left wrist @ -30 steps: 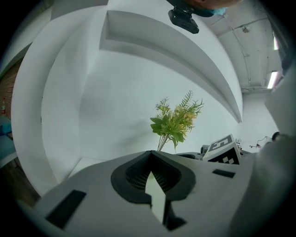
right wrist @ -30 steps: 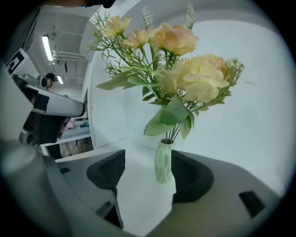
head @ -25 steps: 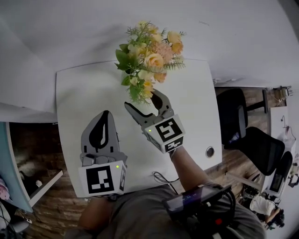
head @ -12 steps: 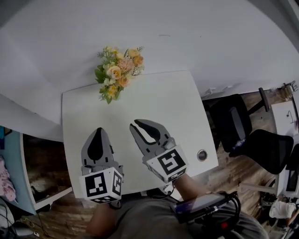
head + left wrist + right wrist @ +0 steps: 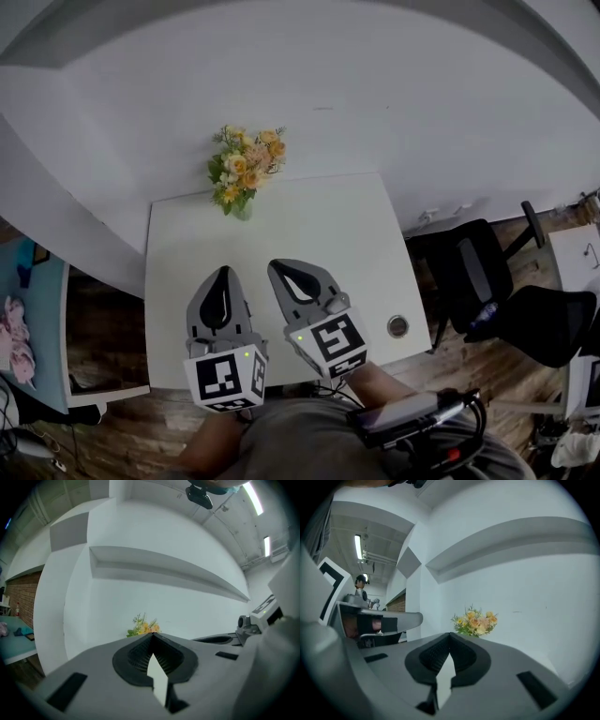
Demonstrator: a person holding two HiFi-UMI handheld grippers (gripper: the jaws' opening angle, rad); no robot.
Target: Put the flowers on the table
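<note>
Both clenched empty, left gripper [image 5: 222, 274] and right gripper [image 5: 287, 269] face distant flowers [image 5: 246, 169]; only the head view shows them standing on the table [image 5: 328, 225].

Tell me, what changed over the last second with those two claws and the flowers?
The right gripper moved. A second ago it was out at the foot of the flowers with its jaws wide open. It has since pulled back toward the person and closed on nothing. The flowers stayed standing at the far edge of the table, and the left gripper stayed shut near the front edge.
</note>
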